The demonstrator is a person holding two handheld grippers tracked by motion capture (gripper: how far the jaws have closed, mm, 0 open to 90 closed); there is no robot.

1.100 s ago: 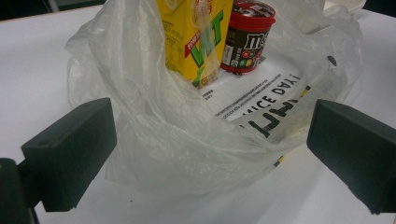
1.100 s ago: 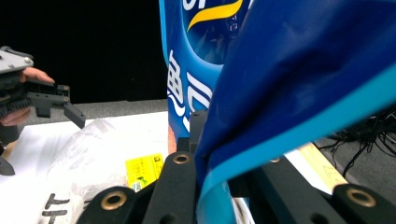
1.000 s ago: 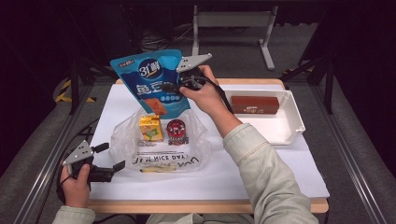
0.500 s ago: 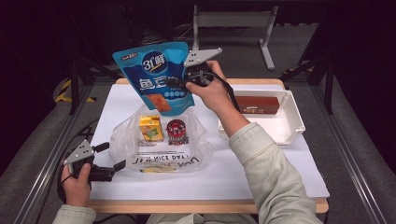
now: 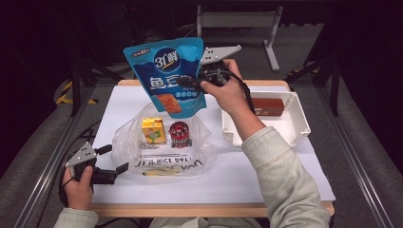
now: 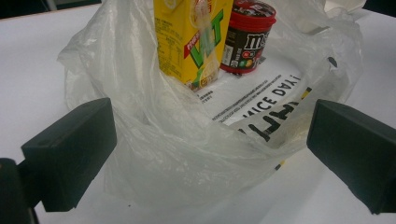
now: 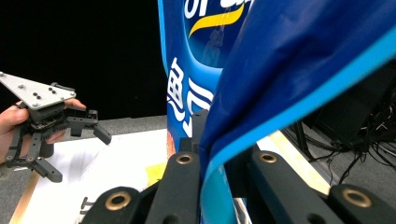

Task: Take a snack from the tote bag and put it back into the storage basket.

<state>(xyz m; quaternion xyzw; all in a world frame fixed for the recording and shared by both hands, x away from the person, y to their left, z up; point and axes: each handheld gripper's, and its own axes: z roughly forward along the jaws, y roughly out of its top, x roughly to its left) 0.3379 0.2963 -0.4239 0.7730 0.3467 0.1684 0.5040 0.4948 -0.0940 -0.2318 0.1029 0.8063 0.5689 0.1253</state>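
My right gripper [image 5: 187,81] is shut on the right edge of a blue snack pouch [image 5: 166,76] and holds it upright in the air over the back of the table. In the right gripper view the pouch [image 7: 289,60] is pinched between the jaws [image 7: 219,154]. Below it a clear plastic bag [image 5: 164,152] lies on the white table with a yellow juice carton [image 5: 153,130] and a red candy tub [image 5: 180,134] inside. My left gripper [image 5: 115,158] stands open at the bag's near left edge. The bag's rim [image 6: 187,154] lies loose between its jaws.
A white tray [image 5: 294,128] at the right holds a brown box [image 5: 268,105]. The white table sheet [image 5: 266,171] is bare in front of the tray. Dark metal rails run along both sides of the table.
The right hand has lifted the blue pouch higher and a little to the right. The left gripper and the bag have stayed still.
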